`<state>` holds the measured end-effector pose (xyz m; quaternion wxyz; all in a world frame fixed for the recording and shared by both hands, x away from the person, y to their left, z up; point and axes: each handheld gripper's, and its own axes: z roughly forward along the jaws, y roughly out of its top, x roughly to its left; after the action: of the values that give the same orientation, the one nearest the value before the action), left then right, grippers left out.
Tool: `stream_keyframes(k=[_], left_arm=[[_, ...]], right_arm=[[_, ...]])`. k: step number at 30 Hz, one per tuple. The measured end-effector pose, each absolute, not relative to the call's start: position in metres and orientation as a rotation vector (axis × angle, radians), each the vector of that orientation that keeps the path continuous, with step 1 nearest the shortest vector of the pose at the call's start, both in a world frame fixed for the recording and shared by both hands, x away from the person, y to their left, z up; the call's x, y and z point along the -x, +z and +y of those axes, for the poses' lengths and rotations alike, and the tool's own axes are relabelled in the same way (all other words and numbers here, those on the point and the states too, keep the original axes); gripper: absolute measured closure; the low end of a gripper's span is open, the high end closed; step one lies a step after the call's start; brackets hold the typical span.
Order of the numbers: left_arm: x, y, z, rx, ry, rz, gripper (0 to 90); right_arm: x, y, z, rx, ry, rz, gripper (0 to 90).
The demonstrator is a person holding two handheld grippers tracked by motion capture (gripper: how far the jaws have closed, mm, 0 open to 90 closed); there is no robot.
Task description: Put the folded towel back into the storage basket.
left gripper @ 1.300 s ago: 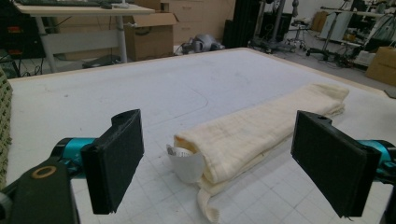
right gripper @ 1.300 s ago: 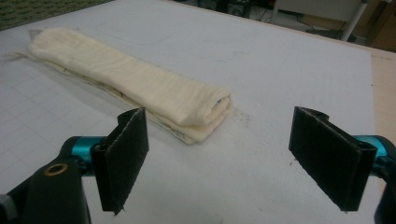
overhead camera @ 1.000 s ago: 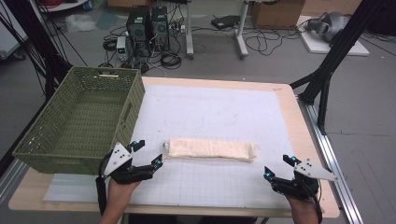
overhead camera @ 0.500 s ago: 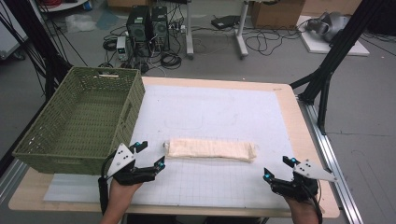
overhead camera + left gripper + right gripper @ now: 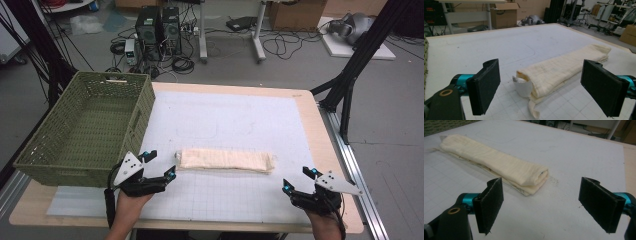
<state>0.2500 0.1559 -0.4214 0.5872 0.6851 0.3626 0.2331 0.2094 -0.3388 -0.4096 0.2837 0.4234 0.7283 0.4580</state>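
A cream cloth (image 5: 226, 160), folded into a long narrow roll, lies across the middle of the white gridded mat (image 5: 235, 120). My left gripper (image 5: 159, 164) sits just off the cloth's left end, open, with nothing between its jaws. In the left gripper view the cloth (image 5: 560, 70) runs away from the gripper (image 5: 549, 88), and a white label (image 5: 522, 86) hangs at its near end. My right gripper (image 5: 298, 179) rests near the front right of the table, open and empty, a short way from the cloth's right end (image 5: 499, 166); that open gripper (image 5: 550, 203) faces the folded end.
A green woven basket (image 5: 65, 150) stands on the left side of the table, beside my left hand. The table's front edge runs just below both hands. On the floor beyond the table are computer towers (image 5: 157, 25), cables and black frame legs (image 5: 350, 75).
My left gripper has crept slightly right and forward toward the cloth's left end. The right gripper and the cloth have stayed put.
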Motion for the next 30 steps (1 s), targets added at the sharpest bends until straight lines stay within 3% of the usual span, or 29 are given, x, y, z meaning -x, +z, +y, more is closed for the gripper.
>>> stream_keyframes(k=[19,30], left_arm=[[-0.293,-0.421,0.130,-1.742,0.415,0.934,17.1],[-0.312,-0.428,0.114,-1.818,0.407,0.990,19.8]], right_arm=[[-0.210,-0.410,-0.339,-1.136,1.217,1.947,18.5],[-0.210,-0.411,-0.339,-1.132,1.213,1.953,18.5]])
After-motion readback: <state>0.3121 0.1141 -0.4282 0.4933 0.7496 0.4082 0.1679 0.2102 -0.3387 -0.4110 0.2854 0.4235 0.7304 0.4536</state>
